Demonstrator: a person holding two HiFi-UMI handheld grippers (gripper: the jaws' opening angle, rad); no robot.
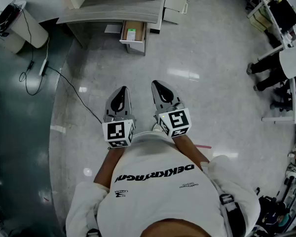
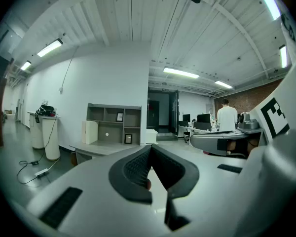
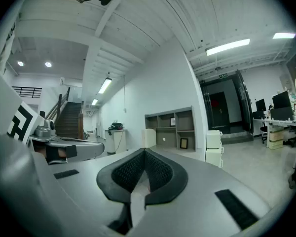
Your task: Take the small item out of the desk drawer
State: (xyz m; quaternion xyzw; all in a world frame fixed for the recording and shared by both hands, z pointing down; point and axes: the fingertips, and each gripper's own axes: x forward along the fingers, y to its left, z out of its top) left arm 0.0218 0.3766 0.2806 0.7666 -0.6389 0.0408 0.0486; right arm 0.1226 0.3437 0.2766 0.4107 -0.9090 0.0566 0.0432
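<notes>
I am holding the left gripper [image 1: 120,94] and the right gripper [image 1: 159,87] side by side above the floor [image 1: 212,48], both pointing toward the counter [image 1: 108,9] and well apart from it. In the left gripper view the jaws are clenching tip to tip with nothing between them. The right gripper's jaws are closing on each other the same way, also empty. Ahead of me the drawer [image 1: 124,32] under the counter is standing open, and the small item [image 1: 131,34], pale green, is lying inside it. A cable [image 1: 64,83] is trailing across the floor on my left.
</notes>
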